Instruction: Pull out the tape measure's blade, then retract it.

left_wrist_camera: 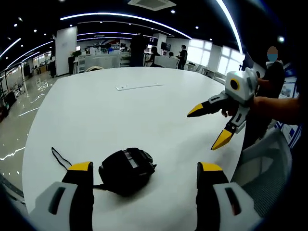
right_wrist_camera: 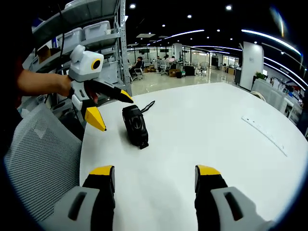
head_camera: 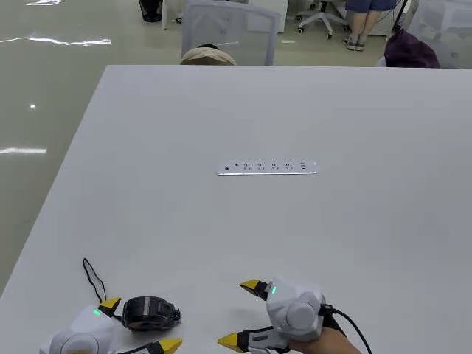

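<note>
Yellow-tipped jaws of the left gripper (left_wrist_camera: 145, 167) are seen spread wide and clamped on nothing. Between them the black tape (left_wrist_camera: 127, 169) lies on the table, nearer to the left-hand jaw of that view than to the other; whether that jaw touches the case cannot be told. A thin black cord (left_wrist_camera: 58, 158) is seen running out from the case and looping on the surface beside that same jaw. In the head view the tape is found at the near left corner of the white table (head_camera: 295, 221), framed by the two yellow tips. The right gripper (head_camera: 240, 313) is held in a hand just to the right, apart from the tape, its jaws likewise parted wide with nothing between them. In the right gripper view, bare table is seen between the tips, and the tape is seen beyond them, just past the tips of the left gripper. A white power strip (head_camera: 267, 167) is set flat near the middle of the table, well apart from both grippers. Beyond the far edge a grey mesh chair (head_camera: 228, 33) is seen, and a glossy floor (head_camera: 44, 110) is seen off to the left.
</note>
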A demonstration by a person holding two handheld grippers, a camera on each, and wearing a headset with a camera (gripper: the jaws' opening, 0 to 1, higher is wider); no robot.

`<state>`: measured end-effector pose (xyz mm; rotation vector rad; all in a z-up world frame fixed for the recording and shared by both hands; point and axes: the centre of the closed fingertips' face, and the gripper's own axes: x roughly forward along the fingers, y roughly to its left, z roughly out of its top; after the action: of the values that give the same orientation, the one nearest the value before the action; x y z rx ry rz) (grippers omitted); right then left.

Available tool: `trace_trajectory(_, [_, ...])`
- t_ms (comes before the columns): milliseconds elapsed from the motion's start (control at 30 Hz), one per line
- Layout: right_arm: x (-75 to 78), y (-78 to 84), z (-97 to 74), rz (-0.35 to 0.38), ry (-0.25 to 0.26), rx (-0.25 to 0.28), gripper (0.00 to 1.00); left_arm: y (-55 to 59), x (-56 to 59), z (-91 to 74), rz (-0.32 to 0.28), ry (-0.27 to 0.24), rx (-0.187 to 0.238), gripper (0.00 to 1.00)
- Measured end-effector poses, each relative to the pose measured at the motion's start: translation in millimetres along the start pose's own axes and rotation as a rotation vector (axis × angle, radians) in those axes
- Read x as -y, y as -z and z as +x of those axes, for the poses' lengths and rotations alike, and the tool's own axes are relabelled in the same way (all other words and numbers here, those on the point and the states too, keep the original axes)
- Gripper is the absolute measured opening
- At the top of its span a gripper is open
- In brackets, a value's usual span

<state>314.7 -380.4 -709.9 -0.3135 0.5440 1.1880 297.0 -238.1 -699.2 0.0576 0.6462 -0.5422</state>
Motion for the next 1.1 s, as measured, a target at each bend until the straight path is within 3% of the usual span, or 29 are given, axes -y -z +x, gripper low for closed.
trace_trajectory(300, [6.7, 6.2, -34.9, 0.031, 0.070, 0.015, 0.76, 4.3, 2.5, -14.5, 0.080, 0.019, -0.020, 0.93])
trace_trajectory(633, [7.8, 27.4, -64.4, 0.049, 0.105, 0.004, 0.82, 7.4, 4.8, -27.1, 0.091, 0.022, -0.023, 0.99])
trace_trajectory(967, [4.7, 39.8, -92.5, 0.082, 0.122, 0.012, 0.89, 11.2, 22.7, -38.8, 0.084, 0.063, -0.013, 0.99])
trace_trajectory(1100, [6.3, 41.7, -105.3, 0.107, 0.135, 0.031, 0.91, 13.8, 26.5, -41.7, 0.109, 0.075, -0.016, 0.99])
